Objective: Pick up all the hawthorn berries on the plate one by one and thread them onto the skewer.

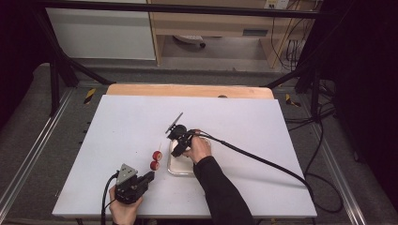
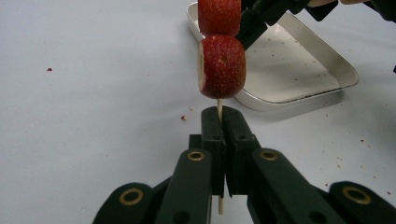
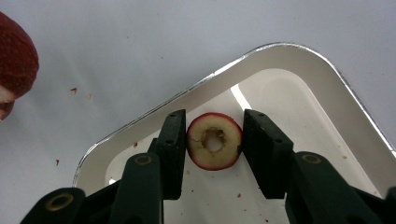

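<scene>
1. The left hand-held gripper (image 2: 222,122) is clenched on a thin wooden skewer (image 2: 219,108), held low over the white surface (image 1: 117,126) with two red fruit pieces (image 2: 222,65) already threaded, its tip pointing toward the tray, seemingly ready to take more.
2. The right hand-held gripper (image 3: 214,142) brackets a cored fruit slice (image 3: 215,141) inside the white tray (image 3: 299,65); the jaws look just touching it, apparently picking up the next piece.

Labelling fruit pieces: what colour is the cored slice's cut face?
Pale cream, red-skinned rim, on the cored slice; right gripper view shows it best.

Two red fruit pieces (image 2: 220,65) on a thin skewer (image 2: 219,110) mid-frame; a cored slice (image 3: 214,141) inside the white tray (image 3: 299,70).
</scene>
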Action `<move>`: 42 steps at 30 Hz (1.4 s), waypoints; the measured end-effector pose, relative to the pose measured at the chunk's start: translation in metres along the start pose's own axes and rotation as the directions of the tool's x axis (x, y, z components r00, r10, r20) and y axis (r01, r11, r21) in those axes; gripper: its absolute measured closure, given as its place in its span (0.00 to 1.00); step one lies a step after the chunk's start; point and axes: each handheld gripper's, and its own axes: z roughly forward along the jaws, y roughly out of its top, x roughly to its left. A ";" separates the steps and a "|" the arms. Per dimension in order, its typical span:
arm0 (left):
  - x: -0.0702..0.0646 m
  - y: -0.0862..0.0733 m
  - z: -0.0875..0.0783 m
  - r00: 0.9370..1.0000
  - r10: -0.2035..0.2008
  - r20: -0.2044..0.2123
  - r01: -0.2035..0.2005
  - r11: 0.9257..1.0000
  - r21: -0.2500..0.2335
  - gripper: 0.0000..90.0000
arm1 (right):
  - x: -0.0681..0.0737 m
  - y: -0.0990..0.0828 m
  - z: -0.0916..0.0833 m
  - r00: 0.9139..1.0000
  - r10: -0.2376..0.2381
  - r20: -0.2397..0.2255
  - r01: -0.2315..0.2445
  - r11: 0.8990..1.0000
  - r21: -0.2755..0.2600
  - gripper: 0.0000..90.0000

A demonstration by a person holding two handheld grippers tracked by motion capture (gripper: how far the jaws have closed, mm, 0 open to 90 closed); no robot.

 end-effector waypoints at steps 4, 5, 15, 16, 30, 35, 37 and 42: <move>-0.001 0.000 0.000 1.000 0.002 0.004 -0.002 1.000 -0.003 0.98 | 0.001 0.000 -0.005 1.000 0.014 -0.001 -0.014 1.000 -0.015 0.68; -0.002 0.000 0.001 1.000 0.002 0.002 -0.002 1.000 -0.002 0.98 | 0.002 -0.001 -0.008 1.000 0.016 -0.001 -0.016 1.000 -0.023 0.68; -0.010 0.002 0.002 1.000 0.007 0.012 -0.007 1.000 -0.013 0.98 | 0.004 -0.013 -0.041 0.996 0.086 -0.004 -0.086 0.987 -0.138 0.68; -0.011 0.002 0.002 1.000 0.006 0.016 -0.005 1.000 -0.012 0.98 | 0.004 -0.013 -0.041 0.996 0.086 -0.004 -0.086 0.987 -0.138 0.68; -0.038 0.004 0.012 0.998 0.029 0.048 -0.027 0.999 -0.029 0.98 | -0.009 -0.068 -0.073 0.969 0.222 -0.110 -0.247 0.897 -0.366 0.68; -0.045 0.006 0.015 0.998 0.020 0.055 -0.018 0.999 -0.032 0.98 | -0.013 -0.087 -0.078 0.953 0.261 -0.156 -0.304 0.834 -0.461 0.68; -0.051 0.007 0.016 0.998 0.019 0.062 -0.017 0.999 -0.040 0.98 | -0.015 -0.094 -0.078 0.939 0.285 -0.192 -0.344 0.796 -0.498 0.68; -0.062 0.008 0.020 0.997 0.025 0.074 -0.022 0.999 -0.049 0.98 | -0.020 -0.108 -0.078 0.909 0.323 -0.265 -0.418 0.704 -0.574 0.68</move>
